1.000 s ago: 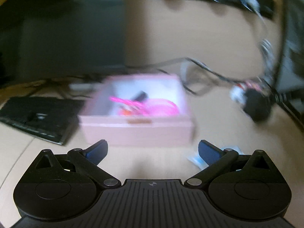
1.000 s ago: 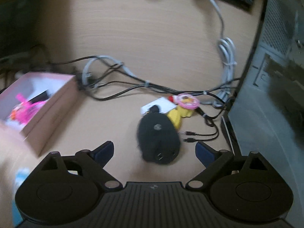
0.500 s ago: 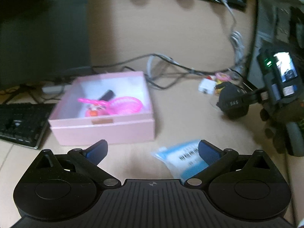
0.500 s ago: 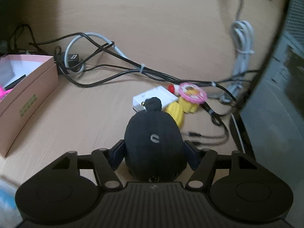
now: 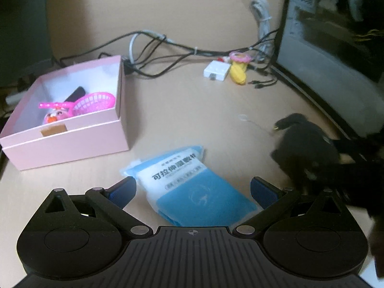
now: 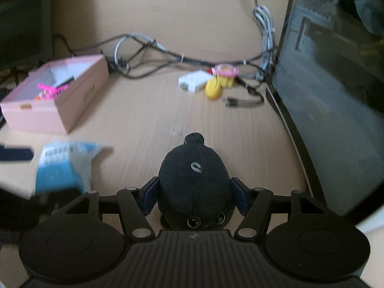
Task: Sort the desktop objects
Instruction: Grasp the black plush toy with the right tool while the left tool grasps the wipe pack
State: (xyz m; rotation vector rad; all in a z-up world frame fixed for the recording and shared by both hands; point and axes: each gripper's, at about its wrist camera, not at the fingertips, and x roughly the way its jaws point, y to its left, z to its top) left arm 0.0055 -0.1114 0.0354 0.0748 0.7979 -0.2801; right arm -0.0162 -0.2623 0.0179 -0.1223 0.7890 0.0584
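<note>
Straddling the blue packet [image 5: 192, 184] on the desk [image 5: 192, 110], the left gripper [image 5: 192, 190] has its jaws wide apart; the pink box [image 5: 64, 134] sits toward the left edge. From the right wrist, the right gripper [image 6: 194, 198] is clamped on the black plush [image 6: 194, 180].

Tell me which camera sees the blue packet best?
The left wrist view. The blue packet lies sharp between the left gripper's open fingers, its label facing up. In the right wrist view the packet is only a blurry patch at the left edge, partly cut off.
</note>
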